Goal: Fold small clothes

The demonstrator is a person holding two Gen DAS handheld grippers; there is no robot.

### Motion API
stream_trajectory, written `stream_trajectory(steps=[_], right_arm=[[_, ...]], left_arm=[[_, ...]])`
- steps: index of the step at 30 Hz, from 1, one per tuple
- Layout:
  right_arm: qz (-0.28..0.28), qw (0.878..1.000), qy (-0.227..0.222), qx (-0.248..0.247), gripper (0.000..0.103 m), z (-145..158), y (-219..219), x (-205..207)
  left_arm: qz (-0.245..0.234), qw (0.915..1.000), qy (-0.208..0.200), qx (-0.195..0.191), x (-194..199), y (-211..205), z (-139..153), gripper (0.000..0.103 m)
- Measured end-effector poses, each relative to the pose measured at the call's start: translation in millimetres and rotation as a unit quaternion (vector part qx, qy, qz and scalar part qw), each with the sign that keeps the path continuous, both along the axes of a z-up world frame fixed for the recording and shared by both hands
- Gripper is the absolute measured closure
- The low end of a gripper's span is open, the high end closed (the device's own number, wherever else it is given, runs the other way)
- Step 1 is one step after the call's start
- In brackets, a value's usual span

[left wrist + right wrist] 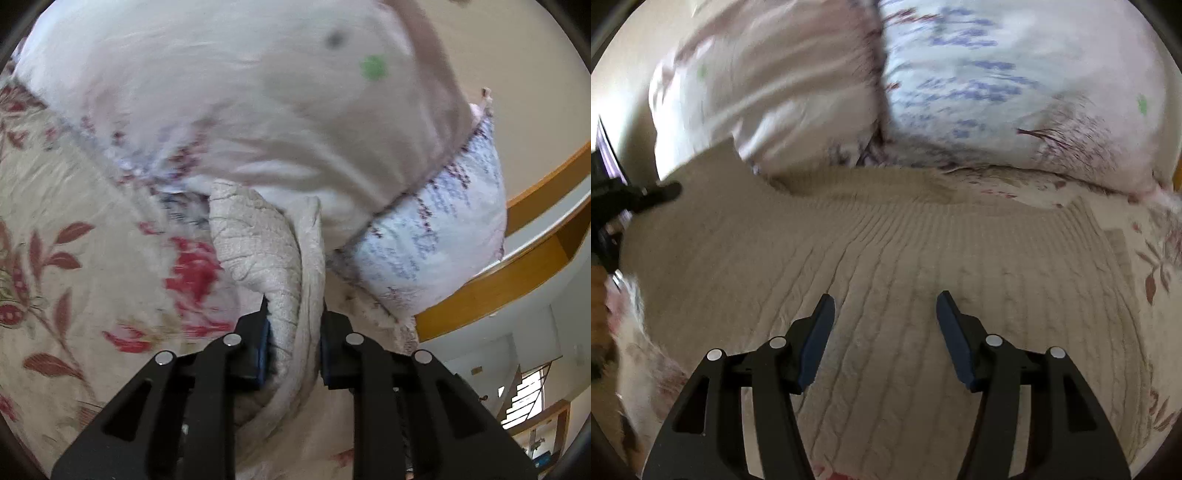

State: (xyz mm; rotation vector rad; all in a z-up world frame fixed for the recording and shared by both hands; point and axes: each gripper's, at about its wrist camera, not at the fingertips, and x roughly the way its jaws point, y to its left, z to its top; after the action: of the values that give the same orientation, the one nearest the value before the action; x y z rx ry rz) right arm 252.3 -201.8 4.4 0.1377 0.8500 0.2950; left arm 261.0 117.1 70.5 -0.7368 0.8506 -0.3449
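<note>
1. Here the cream cable-knit garment [886,280] lies spread on the floral bedspread [74,229], just before two pillows [997,92].
2. The left gripper [294,343] has its jaws clamped on a bunched fold of the knit, lifted off the bed.
3. The right gripper [885,332] hovers over the knit's middle, jaws wide apart and holding nothing.
4. Judging by this, a fold is under way; next the left should carry its edge across while the right steadies the fabric.
</note>
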Motion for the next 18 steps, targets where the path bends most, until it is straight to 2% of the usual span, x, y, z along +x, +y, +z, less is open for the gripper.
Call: stream_trajectory(steps=[6,11,15,18], right_arm=[[-0.041,0.995,-0.031,0.087,0.043,21.5,-66.8,-12.3],[-0.096,0.985,-0.047,0.138,0.043,30.3,-129.5,-27.5],[-0.144,0.973,-0.044,0.174,0.043,24.8,-174.2,-37.4],[-0.171,0.964,-0.028,0.201,0.043,14.9,-198.9,-45.8]], left_arm=[[-0.059,0.9978,-0.027,-0.014,11.7,-64.2,26.4,0.084],[-0.103,0.9934,-0.036,-0.035,20.4,-133.8,30.9,0.085],[-0.156,0.9855,-0.015,-0.064,26.5,-204.2,9.1,0.085],[-0.212,0.9752,0.025,-0.058,30.7,-260.5,-21.2,0.083]])
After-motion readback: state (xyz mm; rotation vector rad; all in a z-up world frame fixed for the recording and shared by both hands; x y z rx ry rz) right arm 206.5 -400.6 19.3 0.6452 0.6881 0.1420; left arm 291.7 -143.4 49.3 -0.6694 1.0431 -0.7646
